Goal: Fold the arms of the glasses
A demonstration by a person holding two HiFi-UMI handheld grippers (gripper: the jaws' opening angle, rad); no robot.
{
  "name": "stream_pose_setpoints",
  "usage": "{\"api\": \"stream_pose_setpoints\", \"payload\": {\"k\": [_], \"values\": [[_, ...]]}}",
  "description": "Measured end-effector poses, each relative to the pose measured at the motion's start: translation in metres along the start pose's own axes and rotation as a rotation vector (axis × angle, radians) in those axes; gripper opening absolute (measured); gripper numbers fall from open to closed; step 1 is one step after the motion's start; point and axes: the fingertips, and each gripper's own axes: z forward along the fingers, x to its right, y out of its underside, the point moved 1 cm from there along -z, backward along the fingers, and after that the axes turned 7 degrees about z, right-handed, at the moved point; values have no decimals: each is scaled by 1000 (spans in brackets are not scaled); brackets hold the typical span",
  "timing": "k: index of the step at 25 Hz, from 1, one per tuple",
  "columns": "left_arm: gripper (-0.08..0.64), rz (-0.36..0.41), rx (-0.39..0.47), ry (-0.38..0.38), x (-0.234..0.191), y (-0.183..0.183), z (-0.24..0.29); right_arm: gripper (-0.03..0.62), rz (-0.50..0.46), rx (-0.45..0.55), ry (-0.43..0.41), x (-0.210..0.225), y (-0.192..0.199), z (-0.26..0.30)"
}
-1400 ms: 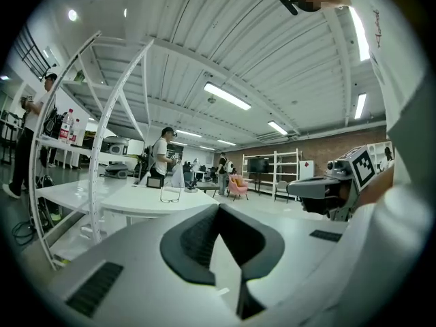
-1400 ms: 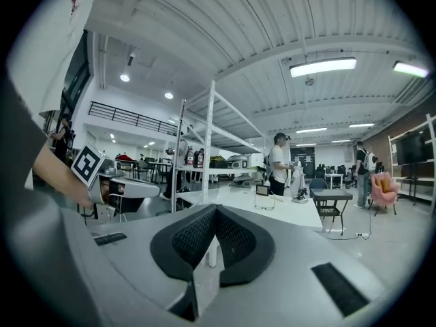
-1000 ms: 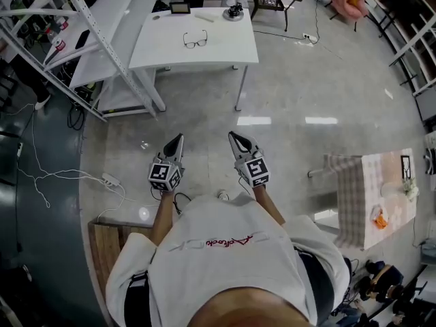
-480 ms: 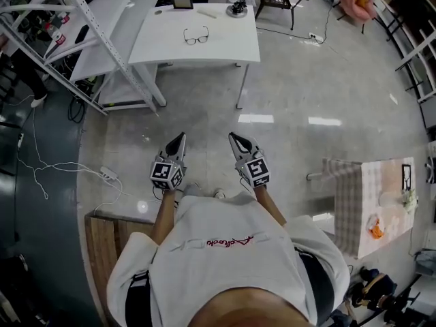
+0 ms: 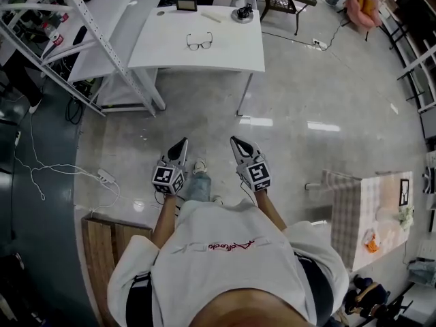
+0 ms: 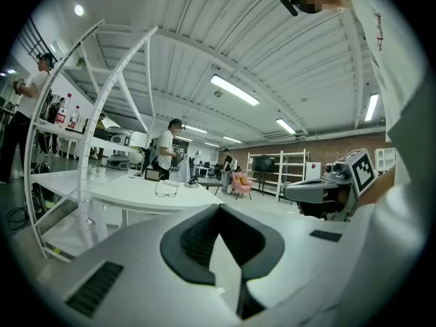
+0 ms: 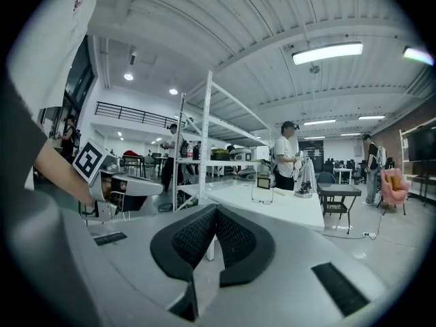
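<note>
The black-framed glasses (image 5: 199, 43) lie with arms open on a white table (image 5: 231, 54) far ahead of me across the floor. In the left gripper view the glasses (image 6: 166, 188) stand small on the table (image 6: 129, 195); the right gripper view shows the glasses (image 7: 262, 195) on the table (image 7: 286, 211) as well. My left gripper (image 5: 182, 144) and right gripper (image 5: 236, 142) are held side by side at waist height, pointing toward the table, well short of it. Both are shut and empty, with the pad tips meeting at the left gripper (image 6: 218, 207) and the right gripper (image 7: 216, 208).
A white metal rack (image 5: 82, 20) stands left of the table. A small screen (image 5: 185, 5), a white stick (image 5: 211, 17) and a round stand (image 5: 242, 13) sit at the table's far edge. A power strip (image 5: 105, 177) with cables lies at the left, a checked table (image 5: 364, 203) at the right. A person (image 7: 285, 159) stands behind the table.
Both grippers have moved forward with the walking person. The table has shifted slightly nearer in the head view, and a shoe now shows between the grippers.
</note>
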Motion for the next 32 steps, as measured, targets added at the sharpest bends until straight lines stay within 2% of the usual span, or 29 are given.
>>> {"api": "stream_pose_setpoints", "payload": {"k": [5,19,25,32], "values": [[23,-20,-1,34,-20,-4,42,31,-8,-14,21,26,1,29],[23,-10,39,51,-129,-41,138,31,-42,6,40,86,-42,162],[23,-1,50,73,-169,-48,171,31,-49,0,46,96,-51,209],[22,-9,42,98,-186,-43,198,31,-42,-28,42,102,-43,233]]}}
